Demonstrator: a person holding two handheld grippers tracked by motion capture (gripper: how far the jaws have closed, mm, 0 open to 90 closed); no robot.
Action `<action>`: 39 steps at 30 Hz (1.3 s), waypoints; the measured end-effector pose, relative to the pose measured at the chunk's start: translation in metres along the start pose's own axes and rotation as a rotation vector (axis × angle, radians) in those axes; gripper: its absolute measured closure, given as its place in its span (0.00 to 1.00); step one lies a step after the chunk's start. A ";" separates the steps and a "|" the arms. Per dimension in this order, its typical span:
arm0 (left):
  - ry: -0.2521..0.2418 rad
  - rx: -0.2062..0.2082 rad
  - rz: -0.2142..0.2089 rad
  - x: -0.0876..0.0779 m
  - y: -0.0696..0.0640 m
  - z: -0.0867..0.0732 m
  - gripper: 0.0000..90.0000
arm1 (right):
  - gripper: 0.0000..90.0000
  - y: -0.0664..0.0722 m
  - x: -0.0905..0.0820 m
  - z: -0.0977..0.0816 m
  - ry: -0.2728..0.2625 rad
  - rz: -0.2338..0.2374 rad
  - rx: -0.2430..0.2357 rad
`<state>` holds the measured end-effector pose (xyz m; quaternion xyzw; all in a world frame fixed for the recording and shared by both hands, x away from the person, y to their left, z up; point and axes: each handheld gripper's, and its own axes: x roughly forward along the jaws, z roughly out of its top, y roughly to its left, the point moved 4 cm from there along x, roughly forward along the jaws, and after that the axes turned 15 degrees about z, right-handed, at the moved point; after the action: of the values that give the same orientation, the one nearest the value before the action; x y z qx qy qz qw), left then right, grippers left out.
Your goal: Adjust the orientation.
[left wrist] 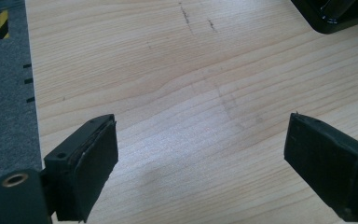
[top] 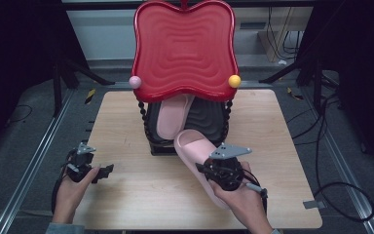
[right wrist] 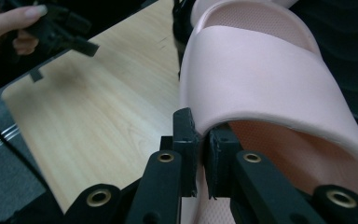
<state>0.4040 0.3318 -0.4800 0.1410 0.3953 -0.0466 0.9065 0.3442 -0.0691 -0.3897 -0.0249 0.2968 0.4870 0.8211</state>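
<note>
**Ana:** Since the right gripper (right wrist: 199, 154) is clamped on the side edge of the pink slipper (right wrist: 265, 74), just under its strap, where does that slipper sit at this point?

**Ben:** Its toe end is at the front lip of the black tray (top: 209, 117) under the red lid (top: 185, 46), while the heel end lies out over the counter (top: 126, 190) by the person's right hand. A second pink slipper (top: 171, 117) already lies inside the tray, on its left side.

**Ana:** So how should the move go?

**Ben:** I judge the pinch to be thin, on one edge only, so the slipper may swing or slide. Keep the jaws tight, lift the toe clear of the tray's lip, then guide it in to the right of the other slipper, low enough to stay under the raised lid.

**Ana:** And the left gripper (left wrist: 200, 154)?

**Ben:** It's wide open and holds nothing, low over bare counter near the left edge, well apart from the tray. It could steady the tray if that shifts.
</note>
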 end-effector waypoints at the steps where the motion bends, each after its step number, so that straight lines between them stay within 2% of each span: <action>1: -0.001 0.002 0.001 0.000 0.001 0.000 0.10 | 0.94 -0.001 0.001 0.002 -0.004 -0.009 0.001; 6: -0.003 -0.011 0.004 -0.001 0.002 0.000 0.11 | 0.94 -0.005 0.007 0.008 -0.022 -0.063 0.014; 8: 0.000 -0.003 0.002 0.000 0.001 0.000 0.11 | 0.94 -0.007 0.010 0.011 -0.036 -0.093 0.016; 11: -0.001 0.005 -0.005 0.001 -0.003 0.000 0.11 | 0.94 -0.009 0.013 0.013 -0.044 -0.113 0.023; 12: -0.002 0.005 -0.006 0.001 -0.003 0.001 0.11 | 0.94 -0.011 0.014 0.014 -0.046 -0.136 0.034; 19: -0.001 -0.002 -0.004 -0.001 -0.001 0.000 0.11 | 0.94 -0.019 0.016 0.020 -0.076 -0.182 0.066; 24: -0.004 -0.001 -0.006 -0.001 -0.002 0.001 0.11 | 0.93 -0.023 0.020 0.025 -0.088 -0.247 0.081; 35: -0.006 -0.002 -0.008 -0.001 -0.001 0.001 0.11 | 0.93 -0.033 0.035 0.031 -0.087 -0.293 0.119; 39: -0.008 -0.002 -0.009 -0.001 -0.001 0.001 0.11 | 0.93 -0.038 0.038 0.034 -0.102 -0.317 0.127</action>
<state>0.4037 0.3301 -0.4784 0.1380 0.3926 -0.0507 0.9079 0.4043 -0.0480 -0.3901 0.0056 0.2772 0.3324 0.9015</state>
